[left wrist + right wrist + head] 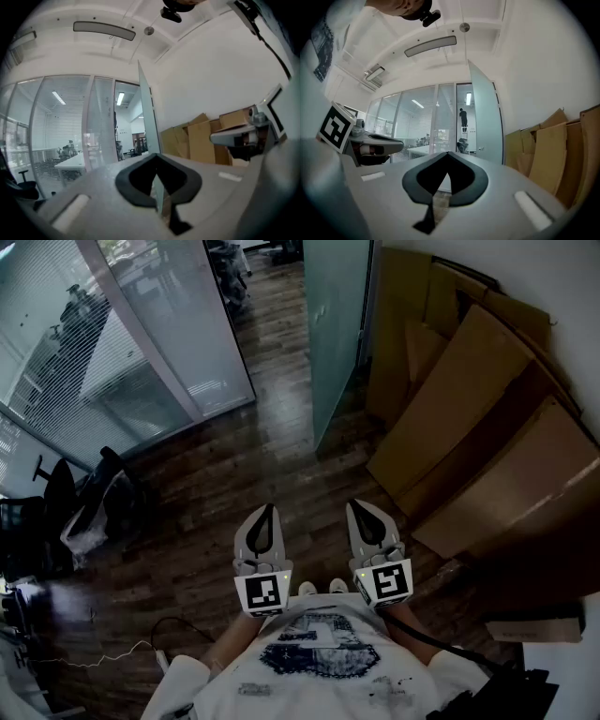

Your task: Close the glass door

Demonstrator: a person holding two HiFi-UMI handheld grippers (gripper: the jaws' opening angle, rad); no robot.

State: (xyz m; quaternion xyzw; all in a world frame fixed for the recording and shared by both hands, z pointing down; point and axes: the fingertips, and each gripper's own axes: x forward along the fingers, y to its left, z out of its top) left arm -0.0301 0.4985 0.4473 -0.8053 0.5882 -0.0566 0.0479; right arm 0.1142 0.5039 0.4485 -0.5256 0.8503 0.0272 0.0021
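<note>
The frosted glass door [336, 324] stands open ahead of me, swung out from the doorway towards the right wall. It appears nearly edge-on in the left gripper view [147, 117] and as a broad pale panel in the right gripper view [485, 117]. My left gripper [265, 510] and right gripper [364, 507] are side by side close to my chest, pointing level at the door and well short of it. Both have their jaws together with nothing between them, as the left gripper [157, 158] and right gripper [447, 153] show in their own views.
A glass partition wall [141, 343] with blinds runs along the left. Large cardboard sheets [487, 427] lean against the right wall beside the door. Dark office chairs [56, 507] stand at the left, and a thin cable [103, 652] lies on the wooden floor. A person [463, 117] stands beyond the doorway.
</note>
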